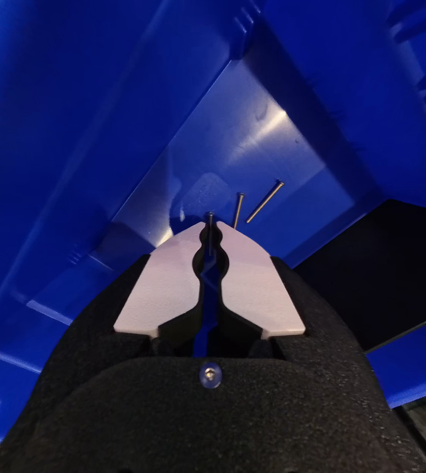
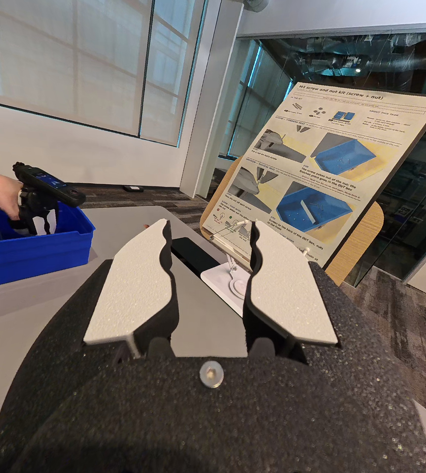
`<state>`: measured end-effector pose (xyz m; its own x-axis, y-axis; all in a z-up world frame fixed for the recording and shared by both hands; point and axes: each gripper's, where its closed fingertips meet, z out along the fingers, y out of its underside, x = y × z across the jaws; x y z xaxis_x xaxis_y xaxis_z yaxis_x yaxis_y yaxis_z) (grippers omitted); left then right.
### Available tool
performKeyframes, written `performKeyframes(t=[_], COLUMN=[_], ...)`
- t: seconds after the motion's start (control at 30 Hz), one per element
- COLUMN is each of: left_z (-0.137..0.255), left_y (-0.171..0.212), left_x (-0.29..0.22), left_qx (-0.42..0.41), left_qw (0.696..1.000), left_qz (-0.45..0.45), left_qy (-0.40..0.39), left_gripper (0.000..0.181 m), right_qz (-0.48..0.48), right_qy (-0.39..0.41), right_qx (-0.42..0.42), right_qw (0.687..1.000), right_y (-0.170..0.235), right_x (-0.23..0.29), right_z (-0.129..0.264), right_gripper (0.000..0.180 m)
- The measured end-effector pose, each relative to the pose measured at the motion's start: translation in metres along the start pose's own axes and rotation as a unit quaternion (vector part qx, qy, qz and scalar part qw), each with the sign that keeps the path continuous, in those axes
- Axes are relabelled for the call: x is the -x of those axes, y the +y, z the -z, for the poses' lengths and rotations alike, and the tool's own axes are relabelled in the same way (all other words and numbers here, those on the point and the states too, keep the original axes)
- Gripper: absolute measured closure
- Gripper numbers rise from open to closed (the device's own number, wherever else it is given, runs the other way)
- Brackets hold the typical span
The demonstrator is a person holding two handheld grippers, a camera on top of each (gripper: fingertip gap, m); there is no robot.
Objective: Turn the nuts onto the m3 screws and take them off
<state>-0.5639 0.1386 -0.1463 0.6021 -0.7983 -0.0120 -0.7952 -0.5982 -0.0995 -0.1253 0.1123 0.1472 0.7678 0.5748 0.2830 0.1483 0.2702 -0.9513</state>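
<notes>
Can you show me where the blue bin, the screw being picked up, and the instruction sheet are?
blue bin [image 2: 40, 252]: right wrist view, front wall.
held screw [image 1: 210, 215]: left wrist view, its head.
instruction sheet [image 2: 334, 163]: right wrist view, page's middle.

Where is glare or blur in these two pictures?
Left wrist view: white glare patches on the blue bin floor, beside the screws; the near bin walls look soft. Right wrist view: sharp on the instruction sheet, straight window frames bend from the wide lens.
</notes>
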Motion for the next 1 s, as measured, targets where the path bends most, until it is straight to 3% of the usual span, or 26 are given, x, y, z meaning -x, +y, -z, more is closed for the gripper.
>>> performKeyframes(t=[0.3, 0.4, 0.53, 0.77, 0.93, 1.0], left_z=[0.009, 0.037, 0.105, 0.222, 0.275, 0.285], left_y=[0.001, -0.009, -0.039, -0.125, -0.186, -0.206], left_x=[0.003, 0.007, 0.005, -0.064, -0.118, -0.138], left_qx=[-0.015, -0.078, -0.204, -0.442, -0.589, -0.617], left_qw=[1.0, 0.996, 0.977, 0.896, 0.808, 0.787], left_qz=[-0.004, 0.019, 0.045, 0.026, 0.013, 0.002], left_qy=[-0.022, -0.034, -0.052, -0.028, -0.005, 0.004], left_gripper=[0.178, 0.178, 0.178, 0.179, 0.179, 0.179], right_qz=[-0.006, -0.01, -0.021, -0.092, -0.249, -0.331], right_qy=[-0.001, -0.009, -0.035, -0.139, -0.215, -0.233], right_qx=[-0.005, -0.002, 0.005, 0.0, -0.045, -0.073], right_qw=[1.0, 1.0, 0.999, 0.986, 0.943, 0.911], right_y=[0.0, 0.003, 0.012, 0.025, 0.01, 0.001], right_x=[-0.001, 0.002, 0.015, 0.066, 0.1, 0.105], right_z=[0.002, -0.002, -0.014, -0.04, -0.044, -0.042], right_gripper=[0.121, 0.121, 0.122, 0.124, 0.129, 0.135])
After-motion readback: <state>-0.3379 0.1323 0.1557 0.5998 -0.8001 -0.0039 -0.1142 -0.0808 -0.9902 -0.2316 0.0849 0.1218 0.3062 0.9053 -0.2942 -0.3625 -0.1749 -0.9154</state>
